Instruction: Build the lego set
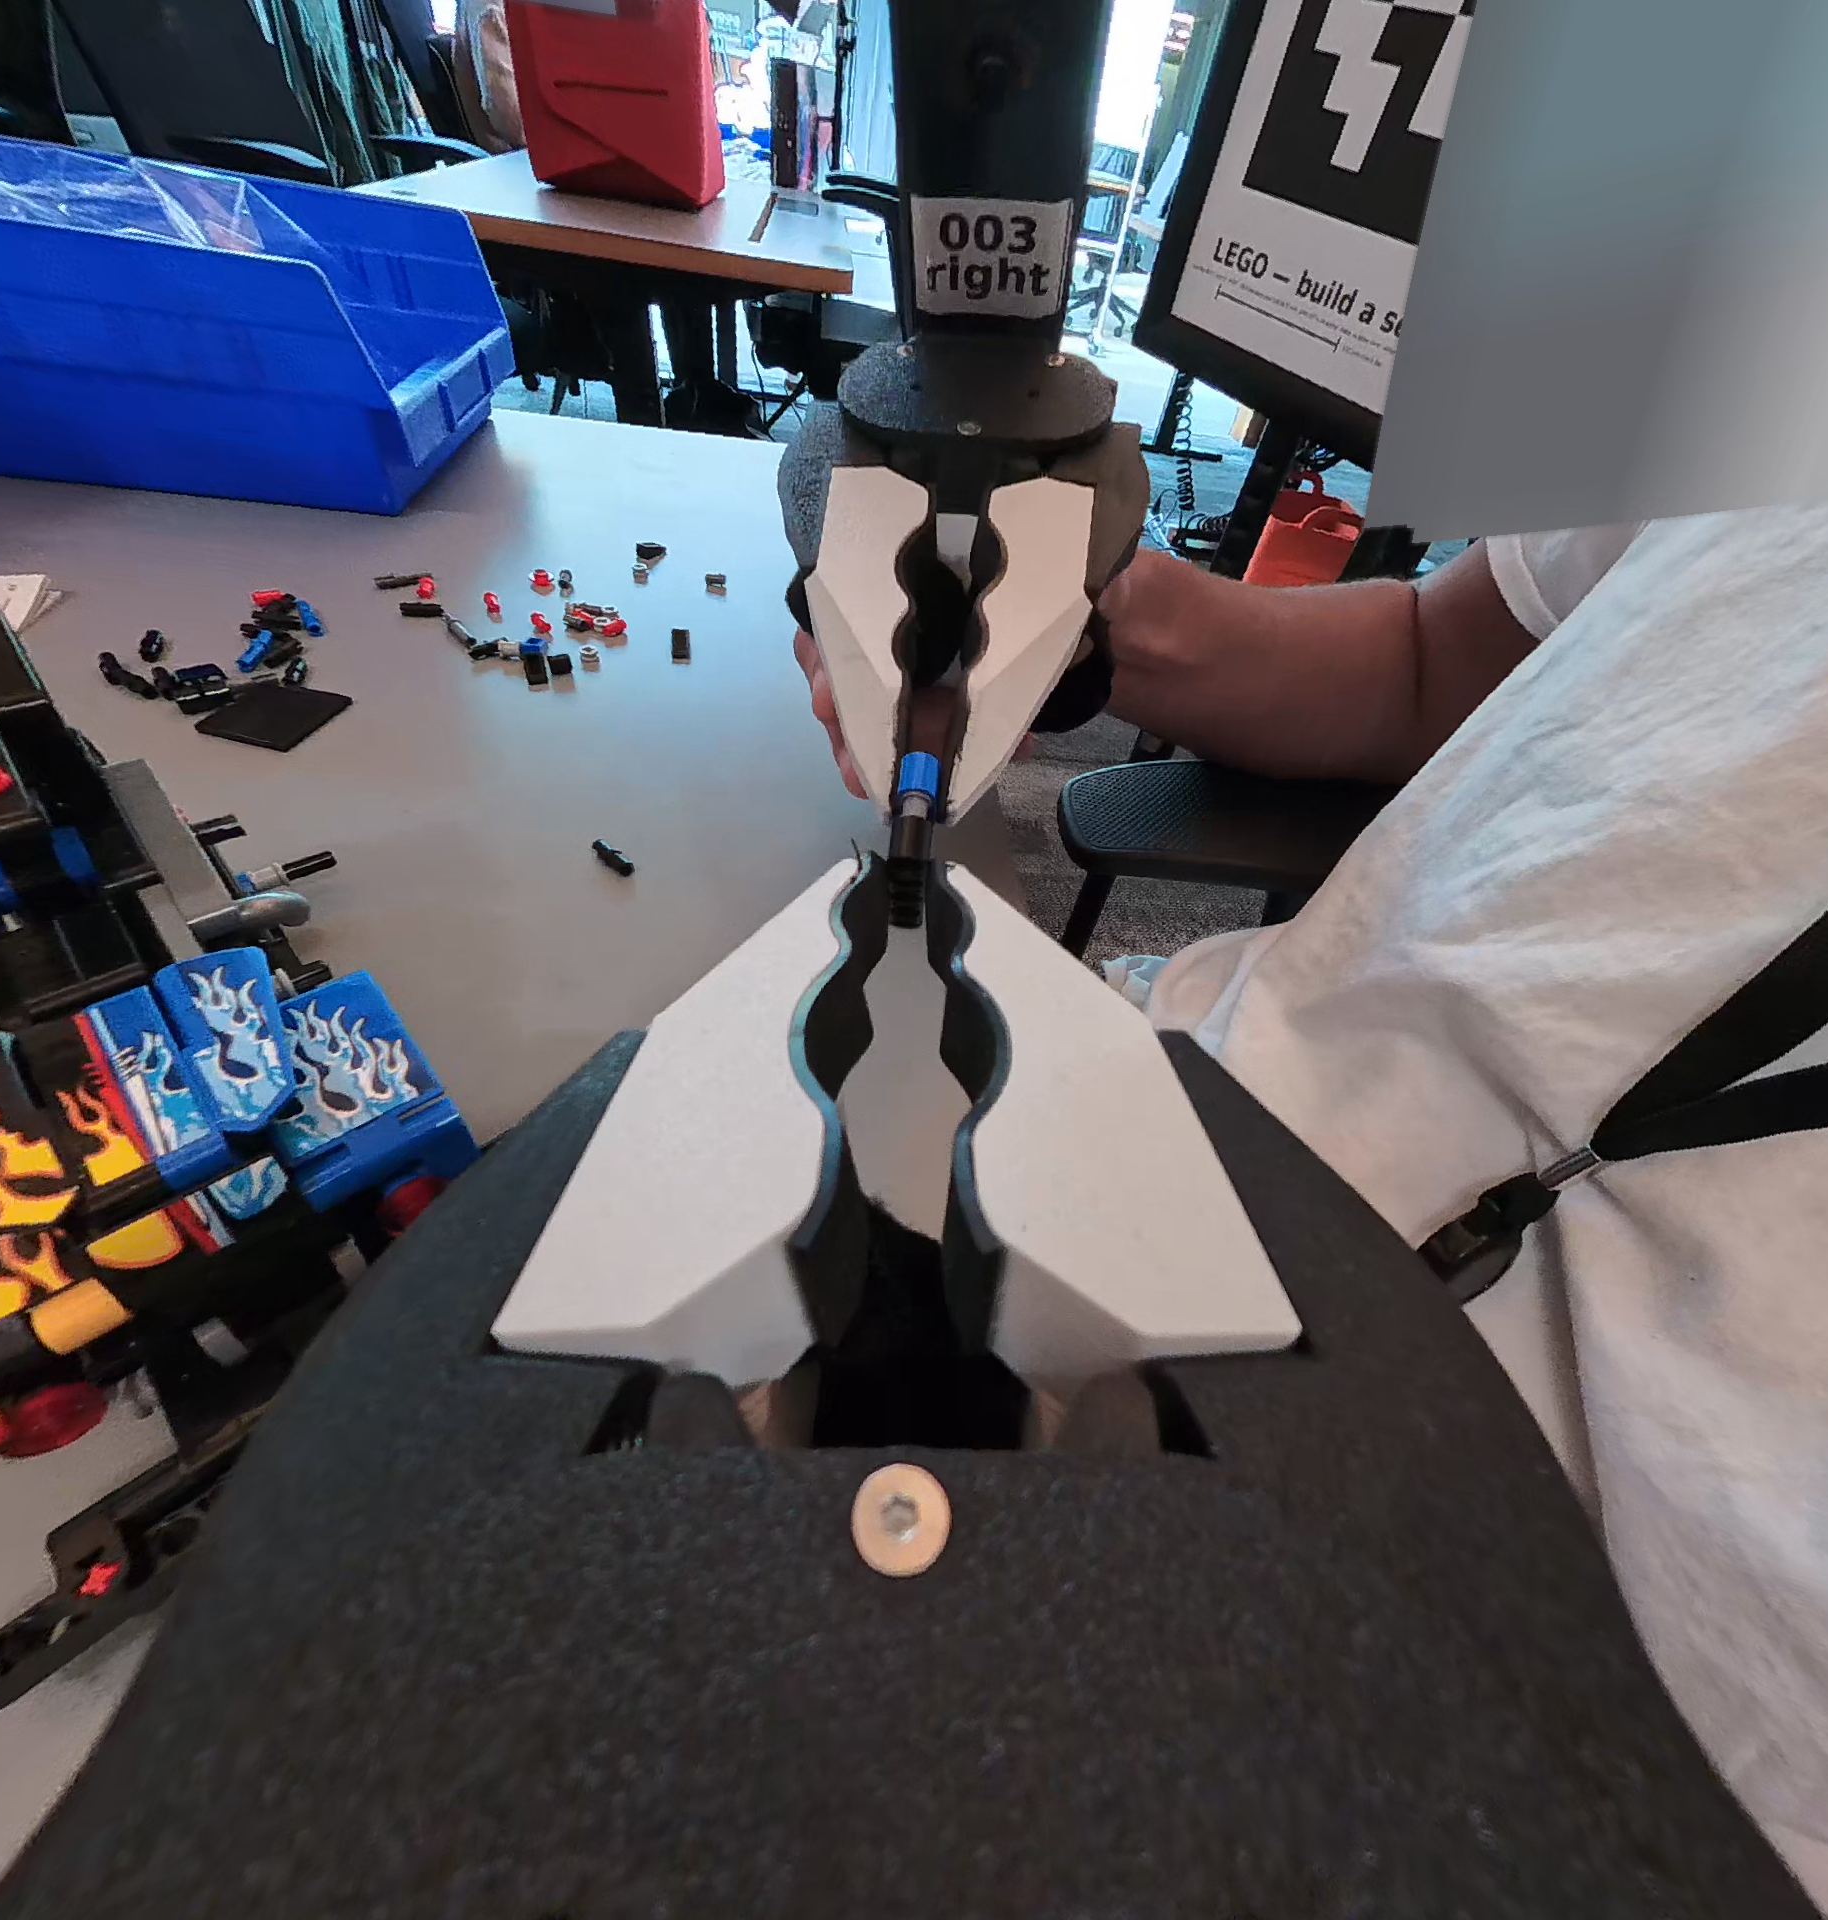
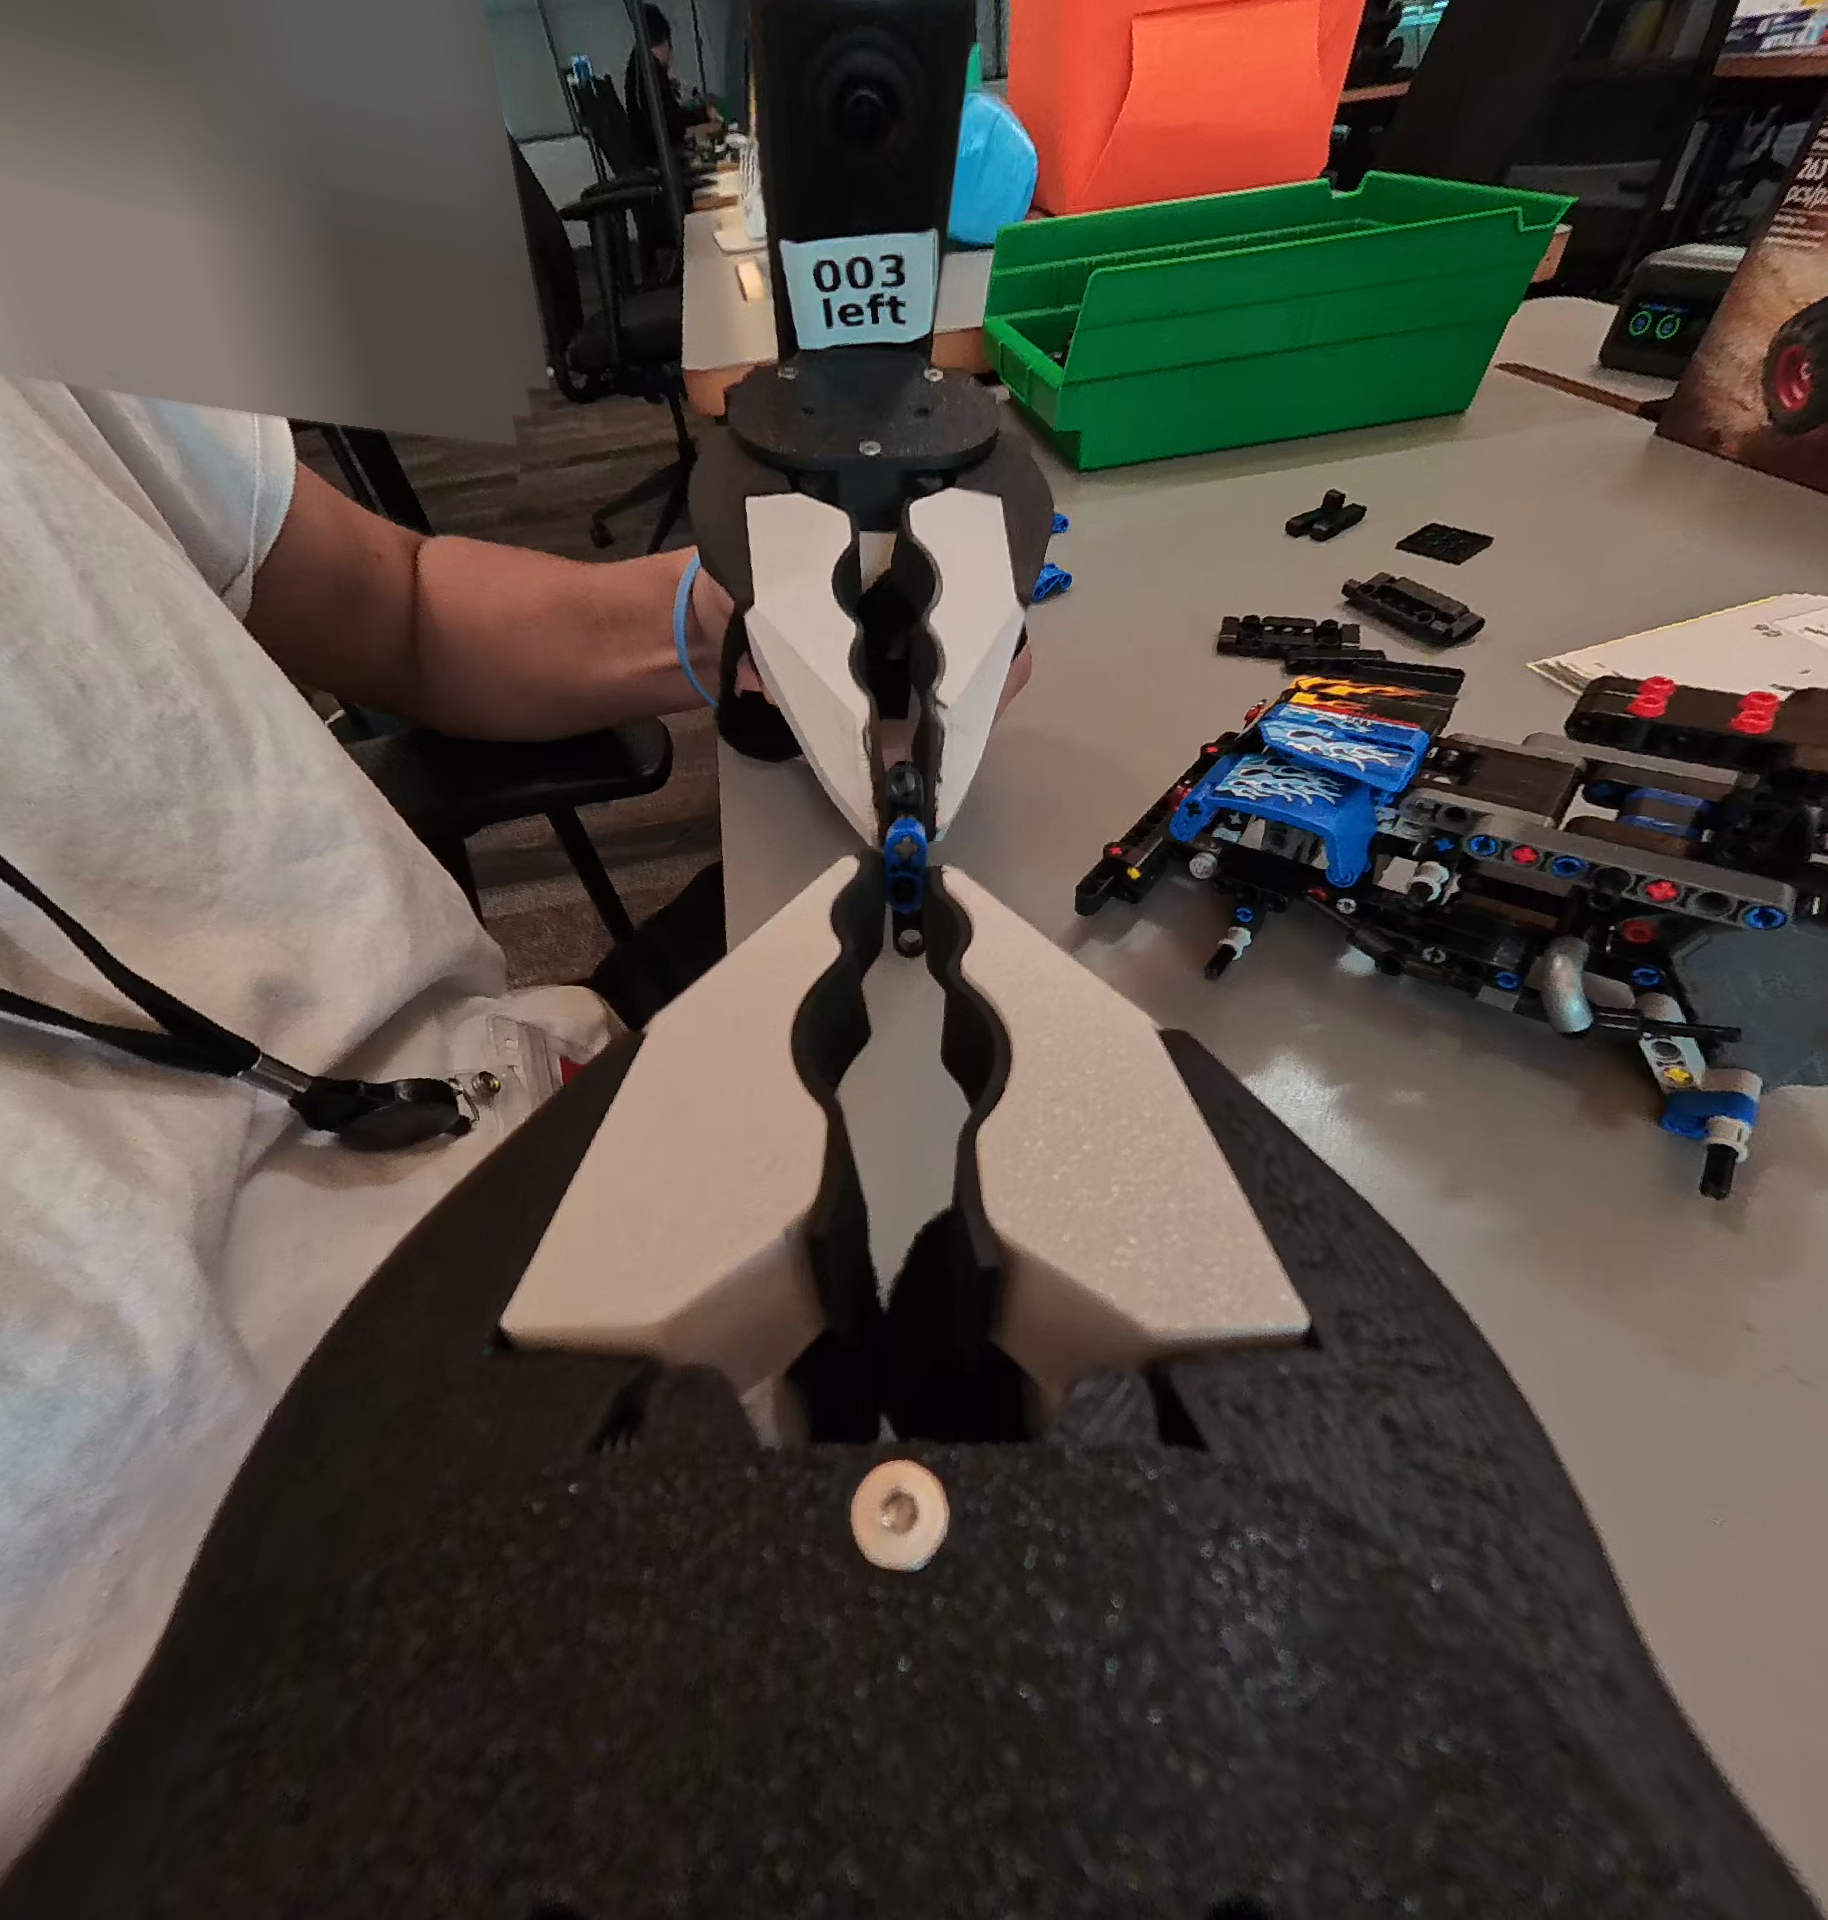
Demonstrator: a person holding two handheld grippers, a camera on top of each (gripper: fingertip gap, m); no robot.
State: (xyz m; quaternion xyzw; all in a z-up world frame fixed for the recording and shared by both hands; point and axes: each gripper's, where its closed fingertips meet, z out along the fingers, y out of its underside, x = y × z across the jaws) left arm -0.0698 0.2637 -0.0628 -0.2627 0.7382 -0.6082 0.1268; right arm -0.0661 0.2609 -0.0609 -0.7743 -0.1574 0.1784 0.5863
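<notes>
Left gripper clenched on black pin; right gripper at 12 o'clock clenched on blue connector, tips meeting.

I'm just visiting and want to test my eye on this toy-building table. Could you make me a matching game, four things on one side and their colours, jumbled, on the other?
Things:
1. Storage bin behind the half-built truck
2. Storage bin behind the loose small pieces
3. Fingers of each tool
4. Flat square plate beside the loose pieces

Colours:
A. white
B. blue
C. black
D. green

Pairs: 1-D, 2-B, 3-A, 4-C
</notes>
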